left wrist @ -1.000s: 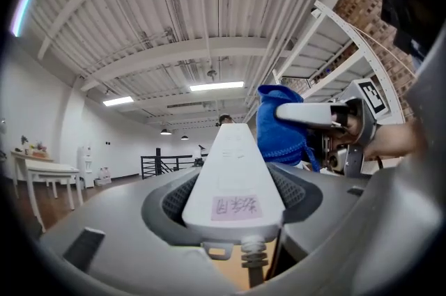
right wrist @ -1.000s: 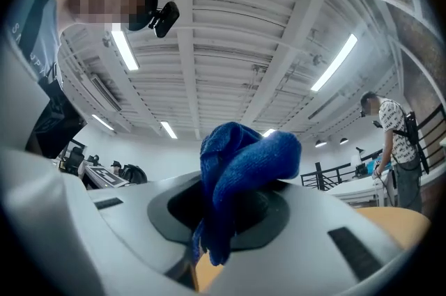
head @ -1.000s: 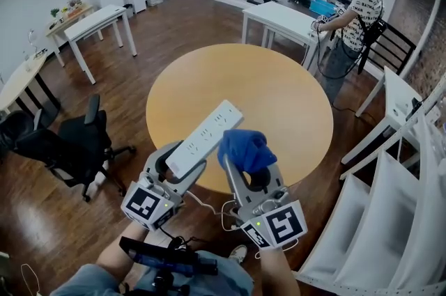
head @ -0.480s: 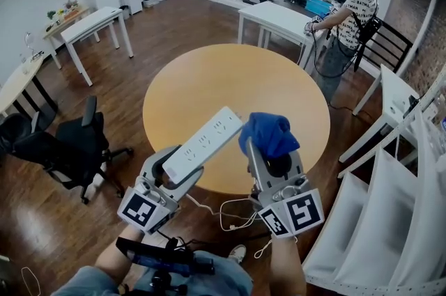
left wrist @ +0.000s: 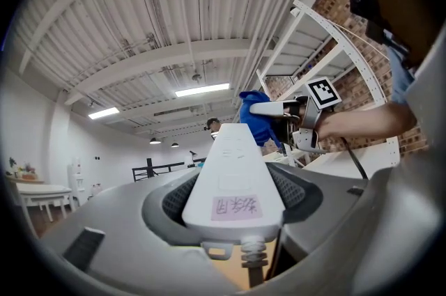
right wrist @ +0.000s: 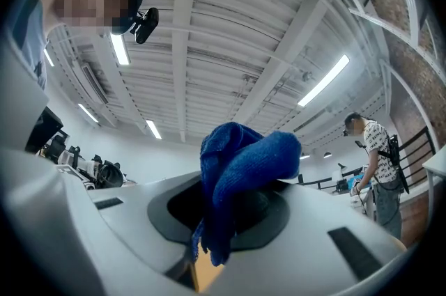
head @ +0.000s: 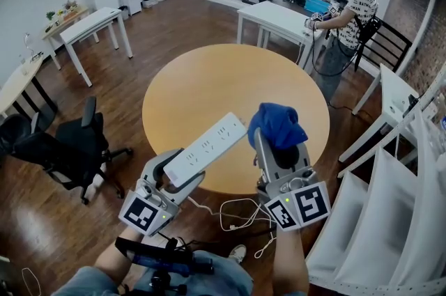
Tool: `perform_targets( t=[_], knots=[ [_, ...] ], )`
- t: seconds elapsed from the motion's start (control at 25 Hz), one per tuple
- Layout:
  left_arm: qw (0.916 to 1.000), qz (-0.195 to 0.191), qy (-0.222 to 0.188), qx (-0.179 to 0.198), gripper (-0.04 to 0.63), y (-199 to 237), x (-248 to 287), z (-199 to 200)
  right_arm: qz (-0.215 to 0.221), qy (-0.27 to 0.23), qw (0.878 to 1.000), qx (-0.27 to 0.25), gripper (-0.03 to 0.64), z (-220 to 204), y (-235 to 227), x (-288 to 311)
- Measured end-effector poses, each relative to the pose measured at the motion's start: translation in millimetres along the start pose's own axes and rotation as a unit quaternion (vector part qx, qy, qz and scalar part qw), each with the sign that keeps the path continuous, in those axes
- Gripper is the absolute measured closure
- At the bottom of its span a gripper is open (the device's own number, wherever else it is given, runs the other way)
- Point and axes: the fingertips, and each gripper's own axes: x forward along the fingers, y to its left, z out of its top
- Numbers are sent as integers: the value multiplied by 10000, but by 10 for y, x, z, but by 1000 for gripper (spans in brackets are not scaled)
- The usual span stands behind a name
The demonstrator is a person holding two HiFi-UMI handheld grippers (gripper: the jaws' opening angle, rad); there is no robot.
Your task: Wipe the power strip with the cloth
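The left hand-held gripper (head: 178, 173) is clamped across the cord end of the power strip (head: 207, 147), which looks stiff, light and probably slippery. The right hand-held gripper (head: 280, 145) pinches the soft blue cloth (head: 277, 124), bunched beyond its tips beside the strip's far end.

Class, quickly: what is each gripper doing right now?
Left gripper: jaws closed on the power strip.
Right gripper: jaws closed on the cloth.
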Motion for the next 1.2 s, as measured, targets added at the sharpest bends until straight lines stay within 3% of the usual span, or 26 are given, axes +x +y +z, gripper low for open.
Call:
perform_targets(
  t=[0.68, 1.2],
  knots=[
    [9980, -263, 272, 505, 301, -270, 6, -75, 302, 186, 9991, -210, 541, 83, -14, 314],
    [9955, -171, 403, 836, 301, -321, 60, -117, 564, 438, 9973, -176, 541, -2, 160, 506]
  ],
)
